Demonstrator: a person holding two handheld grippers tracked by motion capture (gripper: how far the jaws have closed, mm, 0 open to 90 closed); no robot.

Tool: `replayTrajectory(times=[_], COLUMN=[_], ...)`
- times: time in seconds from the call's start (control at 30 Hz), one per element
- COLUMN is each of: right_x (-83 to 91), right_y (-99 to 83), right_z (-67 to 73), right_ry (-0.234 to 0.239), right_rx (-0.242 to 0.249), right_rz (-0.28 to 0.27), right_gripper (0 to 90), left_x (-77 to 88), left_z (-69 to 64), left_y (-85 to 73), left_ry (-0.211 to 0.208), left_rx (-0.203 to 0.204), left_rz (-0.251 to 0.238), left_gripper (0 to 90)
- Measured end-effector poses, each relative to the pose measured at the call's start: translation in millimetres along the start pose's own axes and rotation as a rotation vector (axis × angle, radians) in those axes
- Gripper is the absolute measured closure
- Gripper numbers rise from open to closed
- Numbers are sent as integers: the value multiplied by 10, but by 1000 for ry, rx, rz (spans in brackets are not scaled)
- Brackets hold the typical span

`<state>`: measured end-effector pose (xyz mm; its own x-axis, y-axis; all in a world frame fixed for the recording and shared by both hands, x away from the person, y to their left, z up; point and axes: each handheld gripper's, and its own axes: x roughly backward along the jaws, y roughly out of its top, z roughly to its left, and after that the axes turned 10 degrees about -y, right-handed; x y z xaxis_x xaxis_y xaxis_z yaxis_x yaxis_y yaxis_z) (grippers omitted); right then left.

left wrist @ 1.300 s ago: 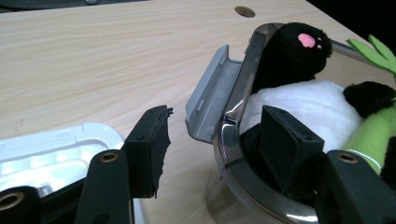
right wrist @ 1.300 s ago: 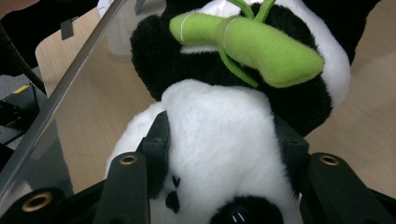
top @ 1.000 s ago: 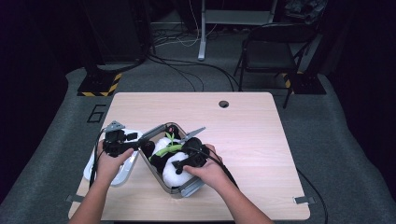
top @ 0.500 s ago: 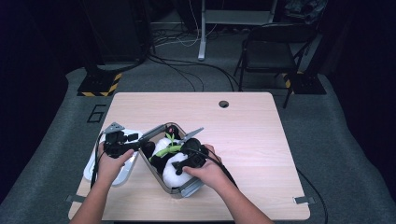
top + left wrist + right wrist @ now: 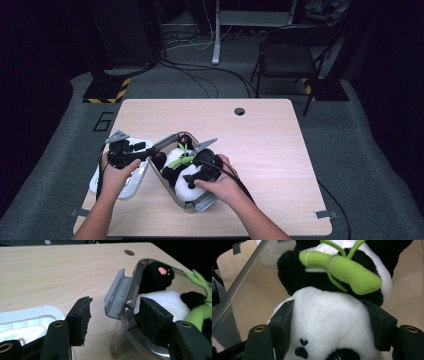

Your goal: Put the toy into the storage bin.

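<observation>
A: Where does the plush panda (image 5: 186, 172) lie?

B: Inside the clear box (image 5: 200, 204), which stands on the table (image 5: 270, 150) near its front edge. In the high view the right gripper (image 5: 192, 172) and hand cover much of the toy, so its outline is hard to trace.

A: And the right gripper's hold?

B: In the right gripper view the panda's (image 5: 329, 322) white head sits between the two black jaws, which have just been opening. The fur bulges against both pads, yet whether they still press cannot be told. The face is cut off at the bottom edge. A green bamboo stalk (image 5: 342, 268) lies across the black body beyond the head.

A: The left gripper?

B: The left gripper (image 5: 113, 315) stands fairly wide, straddling the box's wall (image 5: 128, 302): one jaw outside, one inside against the white plush. Neither pad clearly presses the wall. A grey latch (image 5: 116, 297) hangs on the rim outside. Left of the box lies a white lid (image 5: 27, 320), cut off by the frame's edge.
</observation>
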<state>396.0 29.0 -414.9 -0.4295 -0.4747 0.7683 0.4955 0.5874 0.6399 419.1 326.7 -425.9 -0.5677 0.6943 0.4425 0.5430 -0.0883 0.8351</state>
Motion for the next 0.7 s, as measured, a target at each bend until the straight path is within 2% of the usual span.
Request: replayTrajectory(times=[0.07, 0.2, 0.4, 0.53, 0.63, 0.7], right_x=[14, 22, 84, 222, 340, 444], right_y=[-8, -20, -23, -30, -52, -86], right_z=[-6, -27, -36, -48, -111, -175], right_ry=[-2, 4, -1, -9, -16, -30], right_rx=[9, -6, 2, -13, -21, -33], right_rz=[-7, -17, -57, -85, -118, -143], right_gripper=[304, 289, 261, 282, 302, 338], left_x=[52, 115, 148, 183, 216, 240], left_z=[-17, -45, -101, -124, -121, -120], left_y=[37, 72, 40, -1, -15, -30], left_ry=[3, 4, 7, 0, 7, 12], left_rx=[-9, -17, -42, -44, -58, -54], left_rz=[-6, 4, 21, 18, 41, 48], left_gripper=[427, 427, 426, 426, 426, 427])
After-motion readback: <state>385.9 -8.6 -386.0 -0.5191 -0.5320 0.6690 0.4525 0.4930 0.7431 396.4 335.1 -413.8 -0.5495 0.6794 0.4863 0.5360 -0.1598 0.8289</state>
